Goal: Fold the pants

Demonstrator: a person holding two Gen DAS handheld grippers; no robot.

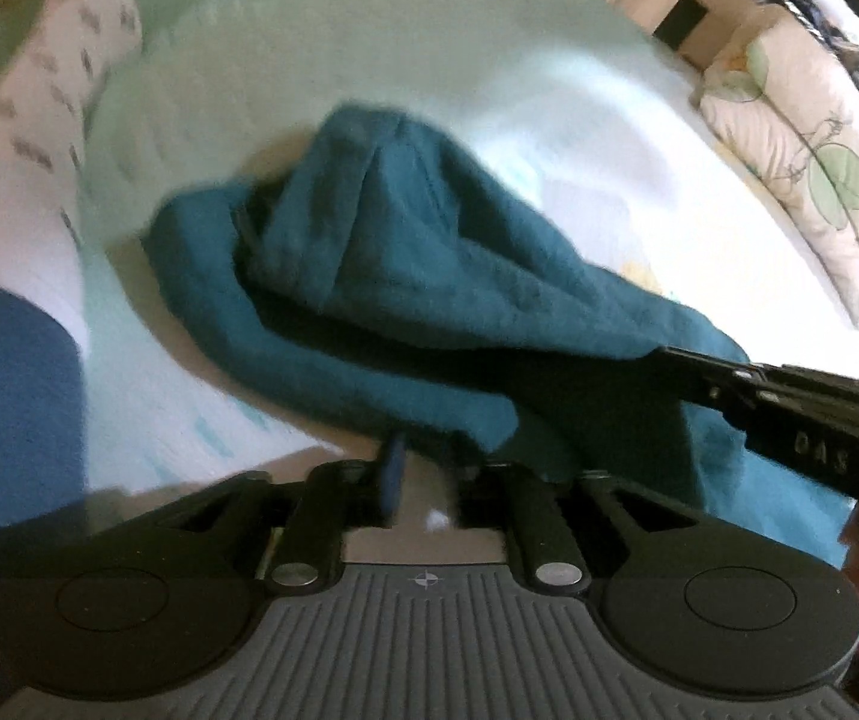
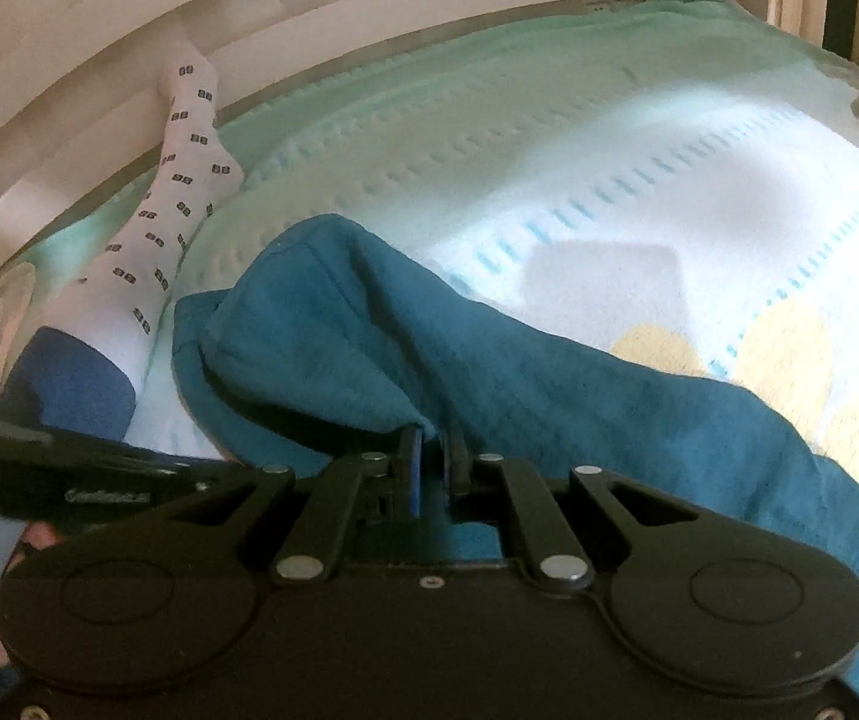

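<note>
Two grippers are applied to one pair of teal pants point(image 2: 489, 372), which is heaped on the bed cover point(image 2: 549, 168); all positions below are given relative to the pants.

At the near edge, the right gripper point(image 2: 434, 462) is clamped on a raised fold of the cloth: fabric is seen pinched between its nearly closed jaws. At the same near edge, towards the side of the patterned sock, the left gripper point(image 1: 423, 468) is seen with its jaws parted. The hem hangs over them, but no pinch can be confirmed, so this tool is judged released.

Beside the pants lies a leg in a patterned sock point(image 2: 177, 192). Beyond the pants, bare bed cover is available as a laying surface. At the far side, a floral pillow point(image 1: 801, 168) is seen.

Handling, as judged: the cloth appears thick, soft and fleecy, light, limp and not fragile. No shape will be held unaided; sagging between grip points is to be expected. Slip is judged unlikely on such a napped surface. Hold should be taken at hems or at the waistband, through all layers, with both corners gripped well apart.
</note>
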